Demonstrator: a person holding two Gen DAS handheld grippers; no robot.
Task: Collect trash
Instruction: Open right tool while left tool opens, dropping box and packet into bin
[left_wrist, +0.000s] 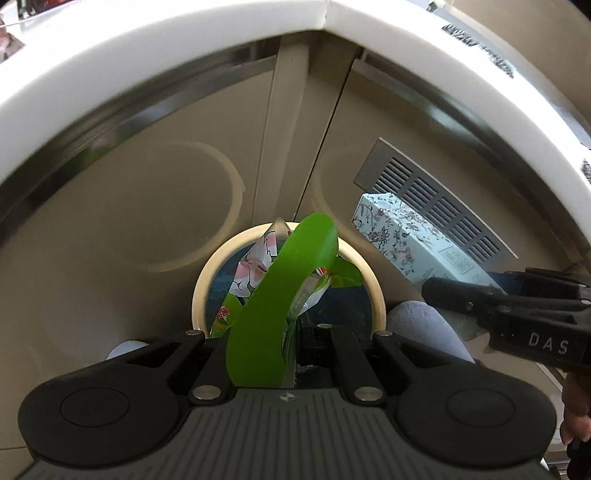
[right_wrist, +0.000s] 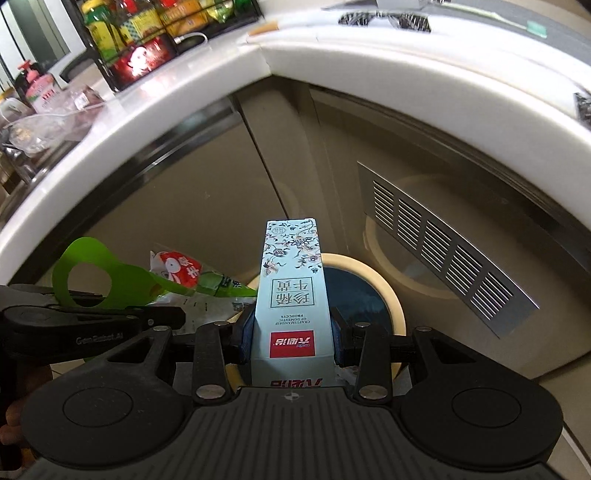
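Blocking your left gripper (left_wrist: 291, 332), a green plastic strip (left_wrist: 273, 295) hides its tips; jaws pressed together on strip and printed wrapper (left_wrist: 255, 266) above the bin (left_wrist: 376, 291). Your right gripper (right_wrist: 291, 332) pinches the pale floral carton (right_wrist: 291, 280) over that bin.

White countertop edge (right_wrist: 332, 70) curves across top. Beige cabinet doors (right_wrist: 192, 221) below, metal trim strip under counter. Louvred metal vent grille (right_wrist: 443, 247) on right door. Far left on counter: black wire rack (right_wrist: 147, 40) with bottles and packets, pink bottle (right_wrist: 40, 88), clear plastic clutter.
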